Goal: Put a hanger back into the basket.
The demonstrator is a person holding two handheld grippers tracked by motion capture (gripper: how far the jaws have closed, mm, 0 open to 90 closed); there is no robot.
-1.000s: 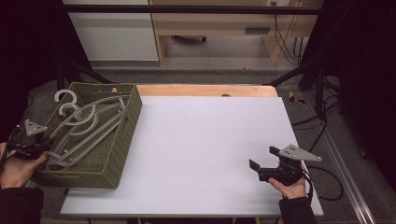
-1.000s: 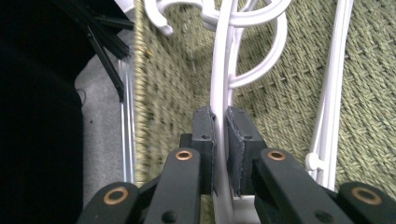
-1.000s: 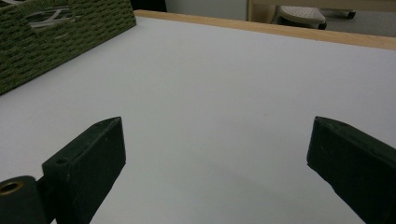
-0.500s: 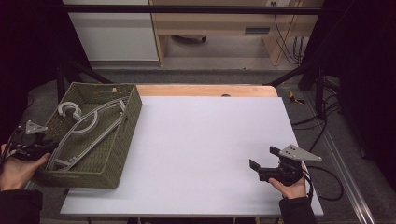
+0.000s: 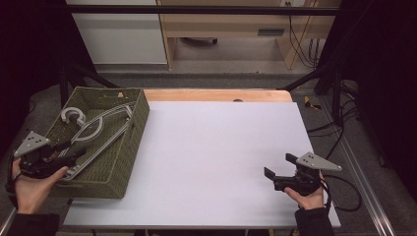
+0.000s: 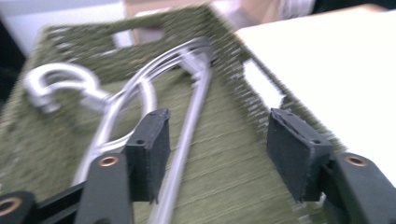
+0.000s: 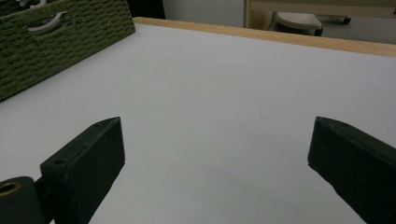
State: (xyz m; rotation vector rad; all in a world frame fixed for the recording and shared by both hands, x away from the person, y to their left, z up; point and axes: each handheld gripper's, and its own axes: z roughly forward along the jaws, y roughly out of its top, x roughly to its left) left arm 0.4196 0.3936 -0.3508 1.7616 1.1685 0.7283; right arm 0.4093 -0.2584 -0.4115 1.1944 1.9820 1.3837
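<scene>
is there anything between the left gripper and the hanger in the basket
Nothing visible. The left gripper hangs over the green basket, and its jaws have just been opening. They now stand apart around the bar of the hanger without pressing on it. The basket's wall lies to the side, not in between.

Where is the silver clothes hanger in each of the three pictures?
High view: the hanger lies in the green basket at the left, hook toward the far end.
Left gripper view: the hanger lies in the middle and left, just past the open left gripper, hook at upper left.
Right gripper view: a bit of the hanger peeks through the basket's handle hole, top left.
Shared landmark: the green basket.
</scene>
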